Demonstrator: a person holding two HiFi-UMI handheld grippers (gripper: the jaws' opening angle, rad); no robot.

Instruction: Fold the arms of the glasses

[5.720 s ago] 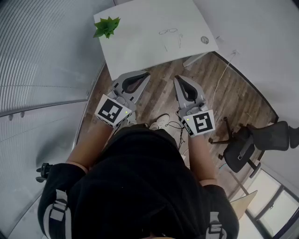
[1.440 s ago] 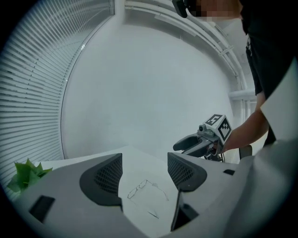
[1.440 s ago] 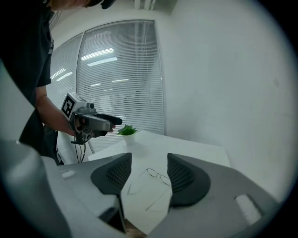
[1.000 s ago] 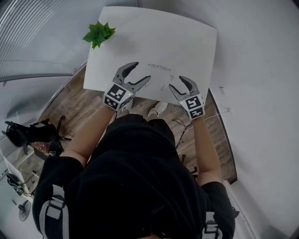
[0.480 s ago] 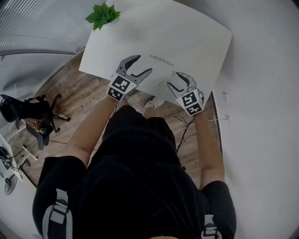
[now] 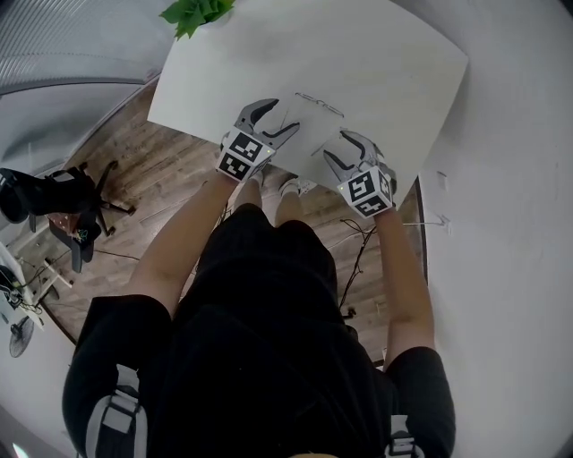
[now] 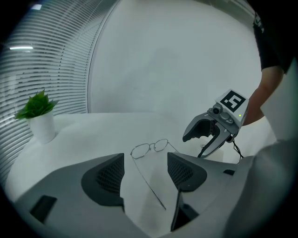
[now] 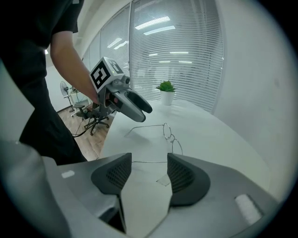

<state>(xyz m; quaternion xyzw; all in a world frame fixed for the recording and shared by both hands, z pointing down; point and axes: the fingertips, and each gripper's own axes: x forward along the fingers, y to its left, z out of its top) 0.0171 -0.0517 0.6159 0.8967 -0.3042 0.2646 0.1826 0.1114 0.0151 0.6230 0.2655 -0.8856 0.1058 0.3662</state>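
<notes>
— How many grippers did the person hold?

— Two, one in each hand. The left gripper [image 6: 285, 114] and the right gripper [image 6: 333, 143] both hung over the near edge of the white table [image 6: 394, 54], each with one marker cube behind its jaws.

— And how did the jaws stand?

— Both pairs were spread apart, and neither pair gripped anything. In the left gripper view, bare tabletop showed between the pads, with one thin arm of the glasses running through the gap. In the right gripper view, the other arm lay crosswise just past the jaw tips. Whether it touched them could not be told.

— How many glasses were there?

— One pair of glasses [image 7: 150, 148], wire-framed, with two lenses and two arms. It lay flat on the table between the two grippers and a little beyond them. Both arms were unfolded, stretching back from the lenses toward the person.

— What else stood on the table?

— One small green plant [image 6: 195, 12] in one white pot [image 7: 43, 128], at the far left corner, well apart from the glasses.

— And off the table?

— One black office chair [image 6: 45, 201] stood on the wooden floor [image 6: 134, 179] to the person's left. Blinds [image 8: 172, 51] covered the glass wall behind the plant.
</notes>
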